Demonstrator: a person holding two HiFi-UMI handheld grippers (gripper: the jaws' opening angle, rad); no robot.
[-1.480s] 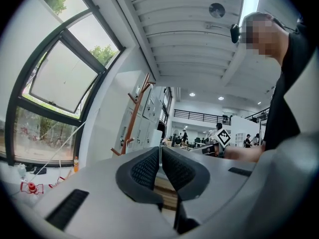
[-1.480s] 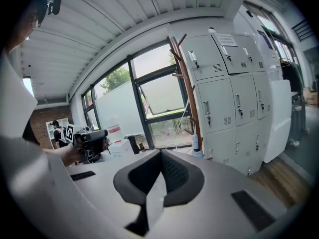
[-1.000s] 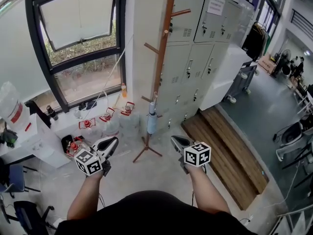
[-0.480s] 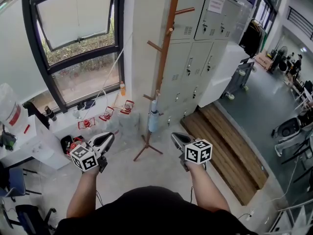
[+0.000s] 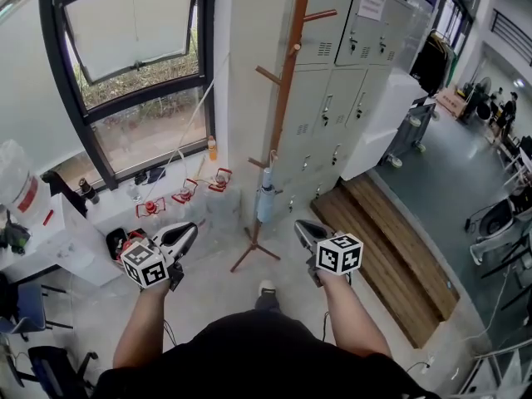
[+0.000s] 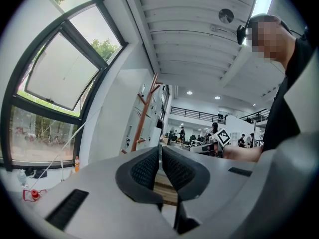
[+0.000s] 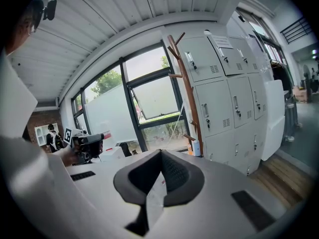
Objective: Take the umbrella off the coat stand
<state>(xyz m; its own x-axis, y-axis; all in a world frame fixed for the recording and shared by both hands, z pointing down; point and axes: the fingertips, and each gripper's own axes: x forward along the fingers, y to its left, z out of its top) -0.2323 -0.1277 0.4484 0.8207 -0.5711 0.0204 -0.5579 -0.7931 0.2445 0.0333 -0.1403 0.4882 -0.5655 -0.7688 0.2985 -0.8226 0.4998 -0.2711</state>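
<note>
Umbrella (image 5: 265,199) hangs low on coat stand (image 5: 283,90), lockers (image 5: 353,73) just behind; left gripper (image 5: 191,231), right gripper (image 5: 301,226) well short, fingers (image 6: 144,169) together, empty.

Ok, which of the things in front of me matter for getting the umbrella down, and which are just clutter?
For the job: umbrella, coat stand, left hand-held gripper, right hand-held gripper.

Lying about: lockers, water jugs with red handles, window, wooden platform.

The umbrella (image 5: 265,199) hangs on the coat stand (image 5: 283,98), lockers (image 5: 366,65) behind, window (image 5: 133,56) left.
</note>
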